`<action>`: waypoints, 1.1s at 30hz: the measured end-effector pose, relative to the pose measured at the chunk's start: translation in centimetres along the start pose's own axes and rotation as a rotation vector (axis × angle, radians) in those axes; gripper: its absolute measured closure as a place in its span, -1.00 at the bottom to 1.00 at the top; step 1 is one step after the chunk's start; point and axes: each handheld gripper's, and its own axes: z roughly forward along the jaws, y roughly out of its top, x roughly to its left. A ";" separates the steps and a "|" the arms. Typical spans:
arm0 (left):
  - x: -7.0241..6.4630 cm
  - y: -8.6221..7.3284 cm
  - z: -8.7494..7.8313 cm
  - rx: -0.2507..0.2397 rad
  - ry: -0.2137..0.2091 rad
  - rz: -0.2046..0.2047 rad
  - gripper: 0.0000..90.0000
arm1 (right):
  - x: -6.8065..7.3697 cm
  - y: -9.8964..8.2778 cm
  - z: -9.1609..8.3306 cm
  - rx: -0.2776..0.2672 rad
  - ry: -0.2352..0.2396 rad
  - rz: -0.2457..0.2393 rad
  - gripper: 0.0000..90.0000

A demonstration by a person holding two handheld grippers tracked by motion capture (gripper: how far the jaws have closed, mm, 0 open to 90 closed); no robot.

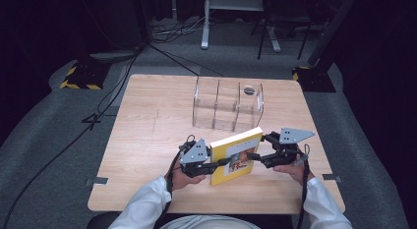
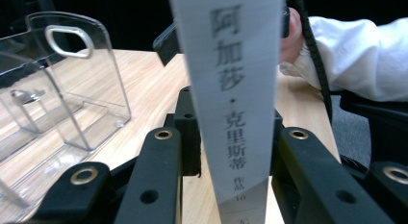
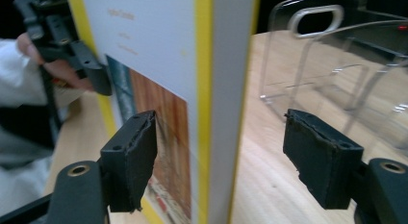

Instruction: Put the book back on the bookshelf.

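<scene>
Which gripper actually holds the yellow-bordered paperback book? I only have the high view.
Observer: The left gripper. Its own view shows its jaws shut on the yellow-bordered paperback book at the pale grey spine.
Operator: And the right one?
Observer: The right gripper is open. In its view the far pad stands clear of the book's page edge, with bare wooden table showing between them.
Operator: Anything on the spine?
Observer: Dark Chinese characters run down it.

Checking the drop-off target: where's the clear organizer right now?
In the high view the clear organizer stands on the table at its far edge, just behind the upright yellow book and apart from it.
</scene>
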 end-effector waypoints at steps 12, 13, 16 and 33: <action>0.6 -2.3 0.4 0.068 0.026 -0.061 0.53 | 1.3 -0.3 -0.6 0.036 0.065 -0.121 0.58; 0.6 -2.3 0.4 0.066 0.028 -0.061 0.53 | 1.3 -0.3 -0.6 0.034 0.065 -0.121 0.59; 0.7 -2.5 0.6 0.069 0.018 -0.072 0.52 | 1.4 -0.4 -0.7 0.026 0.070 -0.123 0.60; 0.3 -2.4 1.8 0.090 0.031 -0.030 0.57 | 1.3 -0.6 -0.6 0.013 0.032 -0.111 0.48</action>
